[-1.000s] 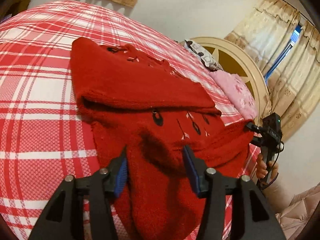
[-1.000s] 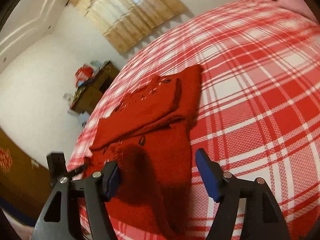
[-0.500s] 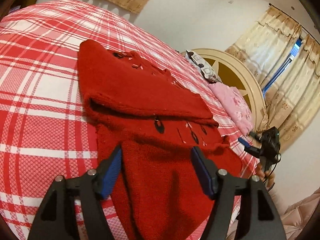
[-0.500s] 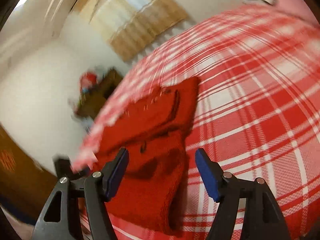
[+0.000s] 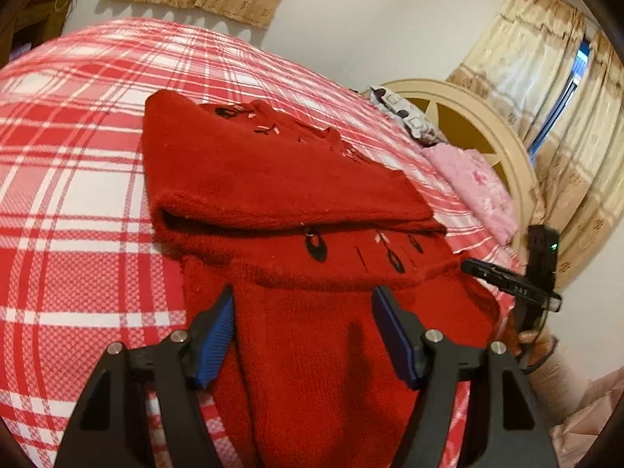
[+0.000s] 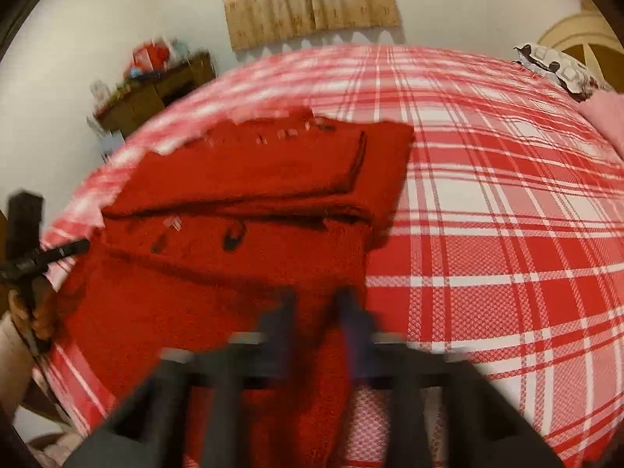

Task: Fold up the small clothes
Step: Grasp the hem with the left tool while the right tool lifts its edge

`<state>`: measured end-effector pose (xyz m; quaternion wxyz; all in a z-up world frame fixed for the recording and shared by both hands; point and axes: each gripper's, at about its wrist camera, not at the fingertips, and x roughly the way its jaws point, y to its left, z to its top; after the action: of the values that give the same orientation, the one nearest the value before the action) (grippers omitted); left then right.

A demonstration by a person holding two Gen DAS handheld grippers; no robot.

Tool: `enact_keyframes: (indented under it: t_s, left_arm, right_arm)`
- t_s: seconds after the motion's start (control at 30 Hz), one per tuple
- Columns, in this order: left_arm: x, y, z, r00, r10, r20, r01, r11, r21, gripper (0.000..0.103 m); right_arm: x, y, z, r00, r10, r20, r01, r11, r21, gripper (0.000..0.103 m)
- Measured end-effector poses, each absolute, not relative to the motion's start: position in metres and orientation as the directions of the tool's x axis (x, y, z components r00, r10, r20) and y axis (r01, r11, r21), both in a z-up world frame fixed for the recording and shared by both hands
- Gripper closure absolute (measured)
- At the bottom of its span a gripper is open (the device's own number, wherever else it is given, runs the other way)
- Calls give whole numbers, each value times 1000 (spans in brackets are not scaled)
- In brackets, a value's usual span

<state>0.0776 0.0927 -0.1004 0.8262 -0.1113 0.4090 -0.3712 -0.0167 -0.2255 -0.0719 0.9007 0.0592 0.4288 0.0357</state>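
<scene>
While the right gripper (image 6: 315, 304) is closing on the red sweater's (image 5: 296, 195) near hem, the left gripper (image 5: 302, 312), jaws narrowing but not pinching, should grab level.

Red sweater (image 5: 296, 179): fuzzy matt knit wool. Bedspread (image 5: 74, 171): woven checked cloth, fine-textured. Left gripper (image 5: 304, 331): matt black plastic, ribbed blue pads (image 5: 216, 335), shiny metal screws.

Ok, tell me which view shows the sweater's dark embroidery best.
The left wrist view: the sweater is sharp there, its dark motifs distinct. The right wrist view is motion-blurred, showing them only as smudges.
</scene>
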Motion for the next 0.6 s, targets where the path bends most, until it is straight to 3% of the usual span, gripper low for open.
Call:
enact_keyframes:
  t_s: [0.03, 0.07, 0.1, 0.13, 0.17, 0.27, 0.6]
  left_arm:
    - [76, 88, -99, 406, -684, -606, 528, 716, -456, 37]
    - [74, 85, -99, 419, -666, -617, 533, 731, -427, 46]
    - [73, 82, -99, 426, -651, -628, 533, 741, -407, 62]
    - [72, 80, -100, 433, -630, -644, 528, 757, -385, 72]
    - [71, 79, -100, 439, -615, -655, 521, 768, -372, 90]
    - [66, 81, -96, 470, -600, -647, 504, 785, -361, 95]
    - [67, 87, -43, 558, -589, -585, 439, 808, -393, 95]
  right_arm:
    - [-17, -225, -71, 634, 110, -766, -11, 991, 134, 91]
    - [-20, -224, -68, 640, 92, -762, -1, 993, 119, 92]
    - [-23, -223, -64, 651, 80, -755, 4, 994, 109, 93]
    - [-26, -222, -60, 664, 75, -744, 6, 994, 106, 93]
    - [-30, -221, -55, 676, 74, -733, 5, 994, 105, 93]
    - [-40, -215, -36, 713, 73, -697, -4, 995, 101, 93]
    - [-41, -194, 10, 787, 71, -612, -45, 997, 59, 94]
